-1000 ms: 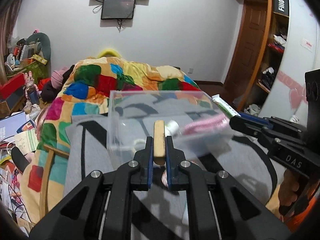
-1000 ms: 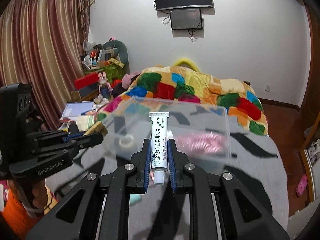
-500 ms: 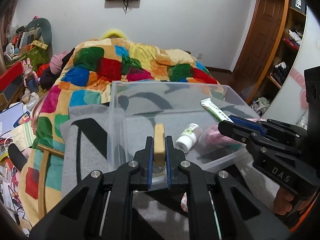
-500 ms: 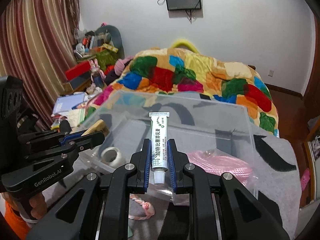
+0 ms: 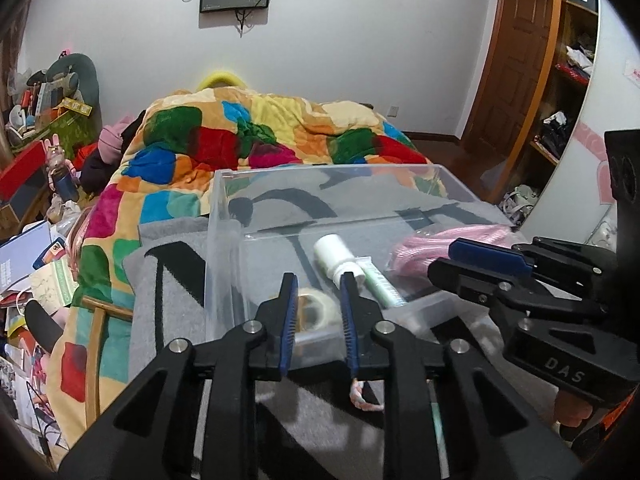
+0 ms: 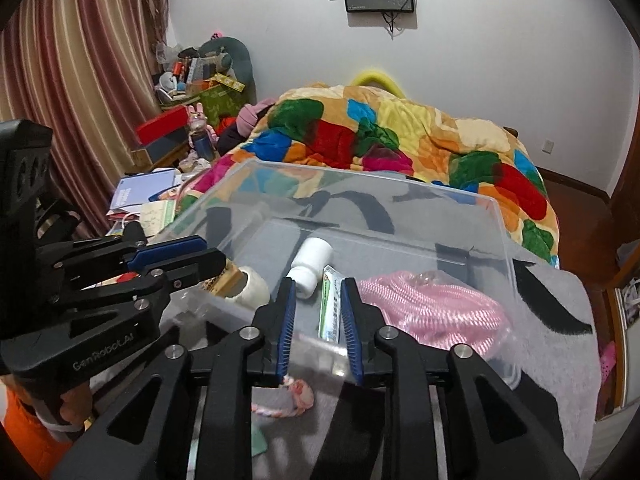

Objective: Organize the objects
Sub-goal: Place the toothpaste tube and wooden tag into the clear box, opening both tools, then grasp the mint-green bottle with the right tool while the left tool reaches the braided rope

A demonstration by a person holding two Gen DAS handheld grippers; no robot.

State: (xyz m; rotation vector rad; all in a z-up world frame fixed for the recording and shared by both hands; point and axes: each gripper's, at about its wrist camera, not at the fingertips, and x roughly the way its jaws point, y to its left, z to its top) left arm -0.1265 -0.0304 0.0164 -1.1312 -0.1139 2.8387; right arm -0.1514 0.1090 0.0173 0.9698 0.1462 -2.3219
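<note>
Left wrist view shows my left tool (image 5: 318, 300) released, its blue-padded fingers spread with nothing between them, poised at the near wall of the clear plastic box (image 5: 224, 240). Inside the box I see a roll of tape (image 5: 316, 306) right ahead of the fingers, a small white bottle (image 5: 334, 254) lying on its side, a green-and-white tube (image 5: 380, 284) just beside the bottle, and a bundle of pink rope (image 5: 440, 240) toward the right end. My right tool (image 5: 486, 258) reaches over the box rim from the right.

From the right wrist view, my right tool (image 6: 318, 320) is also released and holds nothing; the tube (image 6: 330, 306) lies on the box floor just beyond the gap between its fingers, next to the bottle (image 6: 312, 264). The tape (image 6: 250, 288) sits at the left end, touching a wooden block (image 6: 224, 278) under my left tool (image 6: 176, 254). The box (image 6: 500, 216) rests on a grey blanket (image 6: 568, 304) on the bed, with a colourful quilt (image 6: 400, 136) behind it.
</note>
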